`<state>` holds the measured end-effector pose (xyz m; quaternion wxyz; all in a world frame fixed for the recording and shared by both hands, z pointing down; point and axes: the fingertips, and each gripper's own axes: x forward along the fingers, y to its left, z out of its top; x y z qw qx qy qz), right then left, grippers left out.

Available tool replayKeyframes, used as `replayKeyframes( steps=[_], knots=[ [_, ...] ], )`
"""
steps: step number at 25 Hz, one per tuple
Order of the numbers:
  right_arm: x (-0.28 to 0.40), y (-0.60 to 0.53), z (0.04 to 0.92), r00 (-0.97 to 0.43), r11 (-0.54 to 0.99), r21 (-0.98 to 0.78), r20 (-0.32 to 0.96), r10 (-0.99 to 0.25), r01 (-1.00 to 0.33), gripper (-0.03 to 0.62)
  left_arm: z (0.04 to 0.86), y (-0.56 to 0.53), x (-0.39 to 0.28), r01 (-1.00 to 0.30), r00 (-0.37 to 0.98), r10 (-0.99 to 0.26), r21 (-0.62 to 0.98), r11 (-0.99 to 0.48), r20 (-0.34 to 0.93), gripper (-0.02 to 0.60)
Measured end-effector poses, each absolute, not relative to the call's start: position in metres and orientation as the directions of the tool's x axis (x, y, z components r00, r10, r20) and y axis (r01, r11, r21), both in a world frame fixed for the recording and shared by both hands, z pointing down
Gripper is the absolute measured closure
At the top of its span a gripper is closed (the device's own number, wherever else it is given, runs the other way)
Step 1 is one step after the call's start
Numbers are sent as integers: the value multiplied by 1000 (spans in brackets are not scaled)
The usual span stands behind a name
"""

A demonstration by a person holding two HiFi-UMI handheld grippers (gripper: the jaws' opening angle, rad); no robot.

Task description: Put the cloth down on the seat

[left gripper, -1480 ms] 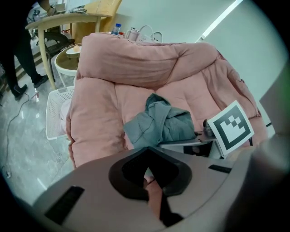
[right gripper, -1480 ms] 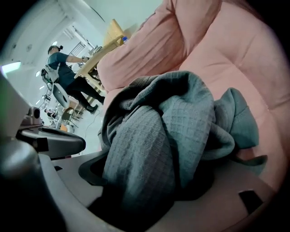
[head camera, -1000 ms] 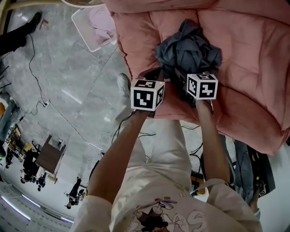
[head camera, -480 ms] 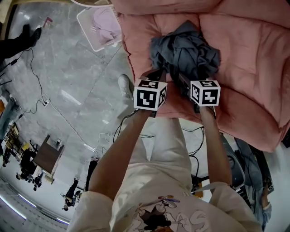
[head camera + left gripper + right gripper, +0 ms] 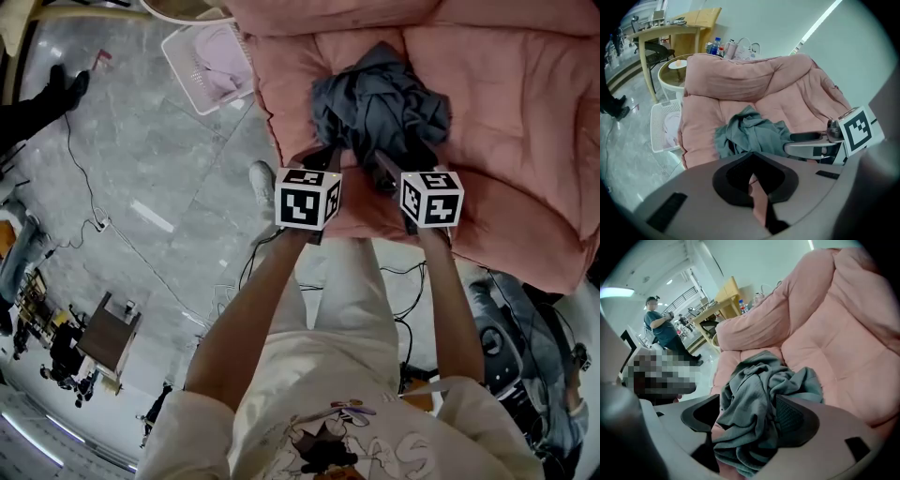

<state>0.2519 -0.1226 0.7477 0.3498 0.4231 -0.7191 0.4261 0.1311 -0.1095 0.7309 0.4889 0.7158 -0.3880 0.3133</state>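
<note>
Cloth: crumpled grey-blue cloth [image 5: 380, 98] is lying heaped on the pink seat [image 5: 525, 112], on the seat's left half, with one fold reaching toward the seat's front edge.
Right gripper: right gripper [image 5: 380, 161] is reaching in over the seat's front edge. Its jaws are standing wide with that fold bunched between them. The fabric is touching both pads [image 5: 797, 416], so they appear to be clamping it, though the wide-angle view is leaving the pressure unclear.
Left gripper: left gripper [image 5: 323, 155] is hovering at the seat's front edge, just beside the heap. Its jaws are sitting almost together, showing only a thin pink slit and gripping nothing.
Marker cubes: left cube [image 5: 306, 197] and right cube [image 5: 431, 197] are hanging just off the seat's front edge.
Basket: white basket [image 5: 211, 61] is standing on the grey floor [image 5: 141, 141], beside the seat's left side.
</note>
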Motion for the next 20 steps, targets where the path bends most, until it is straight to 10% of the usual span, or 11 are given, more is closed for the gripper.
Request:
replayKeyframes(
  steps=[20],
  knots=[
    [204,-116,629,-316,296,-186,811,-493,-937,470,633,-102,82,-846,518,-341,412,-338,784,577]
  ],
)
